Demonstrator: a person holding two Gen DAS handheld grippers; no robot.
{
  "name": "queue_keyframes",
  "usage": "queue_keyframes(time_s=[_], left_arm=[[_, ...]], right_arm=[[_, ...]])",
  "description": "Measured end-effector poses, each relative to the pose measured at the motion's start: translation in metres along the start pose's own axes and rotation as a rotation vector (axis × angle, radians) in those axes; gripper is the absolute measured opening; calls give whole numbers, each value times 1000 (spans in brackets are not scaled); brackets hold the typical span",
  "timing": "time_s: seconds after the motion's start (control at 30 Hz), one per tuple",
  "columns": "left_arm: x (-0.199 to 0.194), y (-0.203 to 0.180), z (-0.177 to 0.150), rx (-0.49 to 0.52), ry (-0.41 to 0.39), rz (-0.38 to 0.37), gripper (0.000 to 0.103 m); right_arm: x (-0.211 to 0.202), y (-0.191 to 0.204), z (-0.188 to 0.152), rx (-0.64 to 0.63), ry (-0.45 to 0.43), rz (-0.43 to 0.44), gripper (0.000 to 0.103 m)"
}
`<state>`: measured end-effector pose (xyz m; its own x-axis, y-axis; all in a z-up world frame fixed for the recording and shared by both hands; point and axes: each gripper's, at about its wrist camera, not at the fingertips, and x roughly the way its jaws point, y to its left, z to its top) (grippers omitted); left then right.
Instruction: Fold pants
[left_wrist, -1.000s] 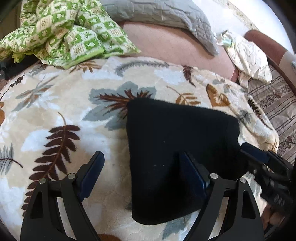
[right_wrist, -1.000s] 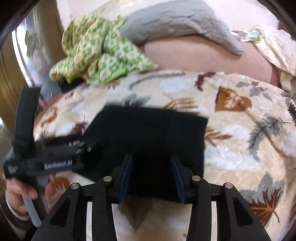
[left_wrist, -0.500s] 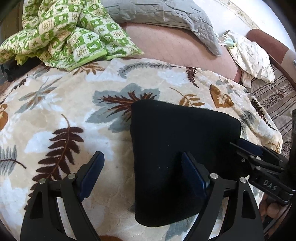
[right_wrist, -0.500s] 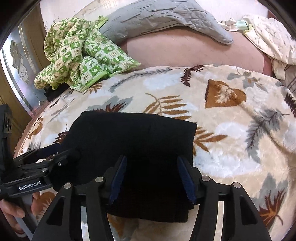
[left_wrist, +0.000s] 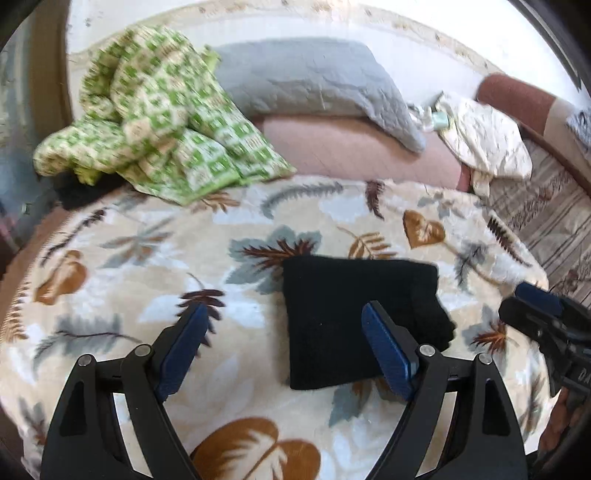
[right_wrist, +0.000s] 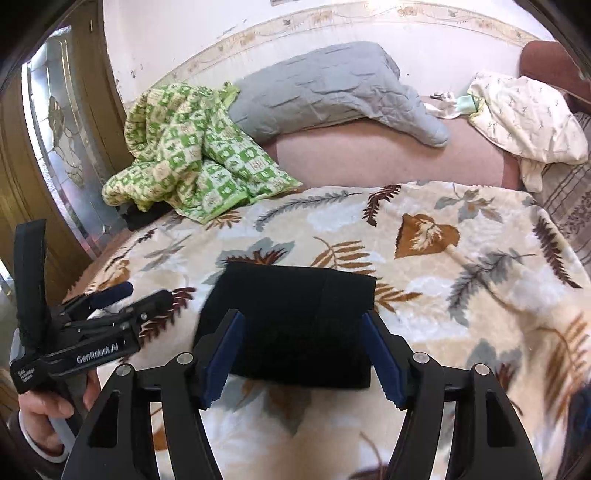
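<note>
The leaf-patterned plush blanket (right_wrist: 461, 295) covers the bed; the black pants (right_wrist: 295, 325) lie on it as a compact folded rectangle. Both left tongs (left_wrist: 284, 347) and right tongs (right_wrist: 303, 350) hover spread apart, holding nothing. I judge folding done: withdraw upward without snagging edges.

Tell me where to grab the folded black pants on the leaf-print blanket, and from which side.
Probably take the folded black pants at the near edge, coming in low from the front with the right gripper, whose open jaws already straddle that straight edge. The layers lie flat on the leaf-print blanket, stacked there.
</note>
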<state>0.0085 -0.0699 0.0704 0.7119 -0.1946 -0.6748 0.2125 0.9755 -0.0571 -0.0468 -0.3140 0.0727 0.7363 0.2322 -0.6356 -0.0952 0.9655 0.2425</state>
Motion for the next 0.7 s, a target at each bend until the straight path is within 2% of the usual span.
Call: queue_keyframes(time_s=[0.13, 0.27, 0.3, 0.37, 0.47, 0.57, 0.7], left_arm=[[-48, -12, 12, -16, -74, -40, 87], [-68, -32, 13, 10, -126, -94, 89], [-68, -35, 12, 6, -138, -80, 88], [-58, -33, 9, -29, -141, -32, 89], [-34, -27, 3, -60, -107, -21, 89], [-1, -28, -3, -39, -70, 36, 89], [35, -32, -9, -47, -38, 51, 89]], right_arm=[[-40, 10, 8, 16, -54, -5, 81], [-59, 21, 20, 25, -96, -25, 84], [-58, 22, 22, 29, -99, -31, 84], [-53, 22, 22, 51, -109, -41, 85], [-27, 13, 18, 88, -87, -60, 86], [-2, 3, 8, 102, -57, -85, 86], [34, -17, 0, 167, -27, -135, 86]])
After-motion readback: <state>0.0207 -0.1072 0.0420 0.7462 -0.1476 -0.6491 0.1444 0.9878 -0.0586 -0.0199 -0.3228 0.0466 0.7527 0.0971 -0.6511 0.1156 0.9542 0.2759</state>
